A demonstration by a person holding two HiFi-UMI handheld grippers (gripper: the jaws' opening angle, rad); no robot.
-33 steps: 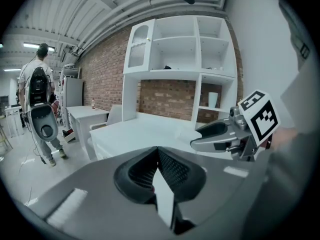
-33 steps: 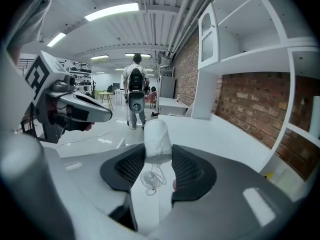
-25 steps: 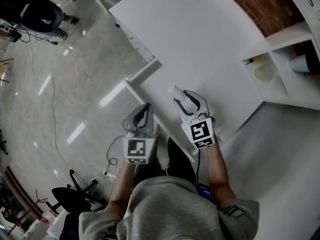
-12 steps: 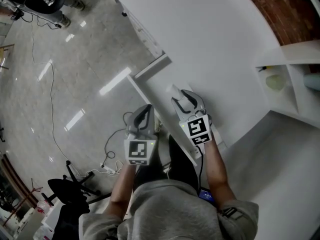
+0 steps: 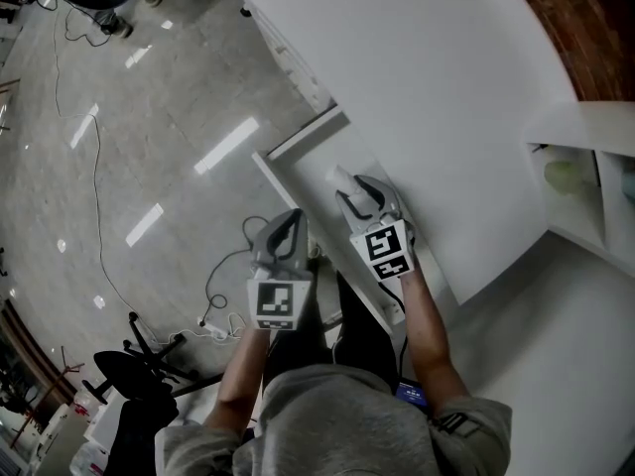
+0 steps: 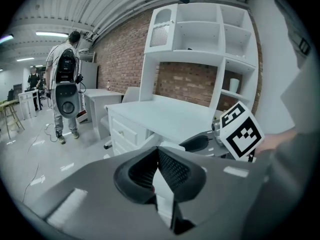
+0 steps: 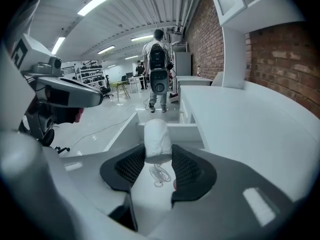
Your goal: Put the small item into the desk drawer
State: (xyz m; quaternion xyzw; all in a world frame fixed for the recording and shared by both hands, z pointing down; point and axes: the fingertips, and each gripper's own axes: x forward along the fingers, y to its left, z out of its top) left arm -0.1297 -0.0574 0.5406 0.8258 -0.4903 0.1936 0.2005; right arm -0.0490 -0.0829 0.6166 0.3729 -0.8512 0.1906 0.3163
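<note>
The small item (image 7: 156,139), a white stubby cylinder with a thin loop of string under it, sits between the pads of my right gripper (image 7: 159,156), which is shut on it. In the head view this right gripper (image 5: 349,194) holds the item (image 5: 338,178) over the open white desk drawer (image 5: 298,147). The drawer's walls (image 7: 122,129) show just beyond the item. My left gripper (image 5: 291,214) hangs to the left of the drawer, outside it. The left gripper (image 6: 156,156) is shut with nothing in it.
The white desk top (image 5: 427,97) runs to the right of the drawer. A shelf unit (image 6: 200,39) stands on the desk. A person with a backpack (image 7: 159,69) stands further down the room. Cables (image 5: 99,167) and a chair base (image 5: 139,370) lie on the floor at left.
The head view has swung, so the desk and drawer sit higher and further right in the picture. The right gripper with the item has edged slightly left. Both grips look unchanged.
</note>
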